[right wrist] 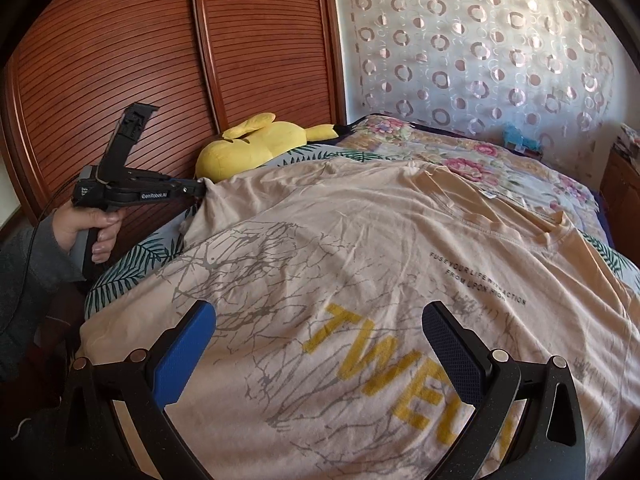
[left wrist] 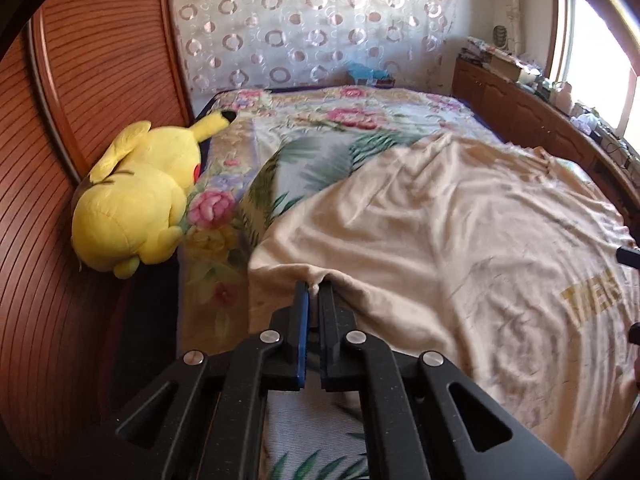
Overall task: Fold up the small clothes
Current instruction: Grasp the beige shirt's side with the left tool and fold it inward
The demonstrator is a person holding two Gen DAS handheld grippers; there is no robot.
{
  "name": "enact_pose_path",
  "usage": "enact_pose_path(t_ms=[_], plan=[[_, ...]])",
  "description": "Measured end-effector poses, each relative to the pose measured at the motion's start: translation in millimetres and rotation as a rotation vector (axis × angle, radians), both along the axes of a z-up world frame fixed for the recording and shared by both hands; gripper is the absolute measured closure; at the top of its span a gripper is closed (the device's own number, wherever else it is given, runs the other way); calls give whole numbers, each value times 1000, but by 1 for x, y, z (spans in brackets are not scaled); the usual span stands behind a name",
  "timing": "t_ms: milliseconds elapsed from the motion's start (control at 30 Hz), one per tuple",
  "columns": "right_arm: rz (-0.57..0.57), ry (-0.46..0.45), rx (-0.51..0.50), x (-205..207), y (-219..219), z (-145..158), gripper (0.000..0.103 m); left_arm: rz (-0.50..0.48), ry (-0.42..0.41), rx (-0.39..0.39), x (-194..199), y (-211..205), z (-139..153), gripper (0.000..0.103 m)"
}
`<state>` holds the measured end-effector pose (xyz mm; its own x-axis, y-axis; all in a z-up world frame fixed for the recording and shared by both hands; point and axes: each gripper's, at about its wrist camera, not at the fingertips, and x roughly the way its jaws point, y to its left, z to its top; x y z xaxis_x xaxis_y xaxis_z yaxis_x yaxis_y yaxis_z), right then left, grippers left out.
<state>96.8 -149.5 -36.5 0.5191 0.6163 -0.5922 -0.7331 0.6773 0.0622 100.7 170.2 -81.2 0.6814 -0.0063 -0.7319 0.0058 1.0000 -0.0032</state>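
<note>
On floral bedspread (left wrist: 340, 120) by slatted wardrobe (right wrist: 260, 40), left gripper (left wrist: 314, 286) fingers pinching beige T-shirt (right wrist: 360, 240), right gripper (right wrist: 318, 320) fingers apart

Bed (left wrist: 360, 120) carries T-shirt (right wrist: 360, 240), plush toy (left wrist: 136, 196), perhaps touching.

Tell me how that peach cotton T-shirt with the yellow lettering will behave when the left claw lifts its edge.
The peach cotton T-shirt will probably sag and drape: it already hangs in soft folds from the left claw, which is pinched shut on its edge. It looks light, since a small pinch tents it. It likely drags rather than slides on the floral bedspread.
</note>
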Motion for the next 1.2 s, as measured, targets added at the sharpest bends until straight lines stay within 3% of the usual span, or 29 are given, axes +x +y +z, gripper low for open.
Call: enact_pose_path(t_ms=[233, 367, 533, 600, 767, 800, 867, 933, 1200], plan=[[-51, -21, -3, -2, -23, 1, 0, -152, -84, -7, -1, -63, 45, 98], [-77, -18, 21, -4, -32, 2, 0, -225, -92, -42, -1, -95, 55, 98], [-93, -6, 26, -5, -34, -5, 0, -244, -109, -104, -10, -108, 56, 74], [-95, -2, 22, -5, -30, -7, 0, -229, -120, -97, -18, -104, 55, 64], [-88, 4, 27, -2, -24, 1, 1, -172, -114, -81, -34, -89, 48, 58], [-80, 3, 27, -2, -22, 3, 2, -160, -114, -79, -37, -84, 45, 53], [-61, -4, 20, 1, -15, 8, 4, -135, -120, -89, -45, -72, 40, 29], [-39, -11, 6, 5, -7, 12, 6, -114, -121, -118, -50, -61, 35, 22], [58, -40, -39, 27, 40, 27, 19, -15, -144, -110, -66, -36, 20, 21]])
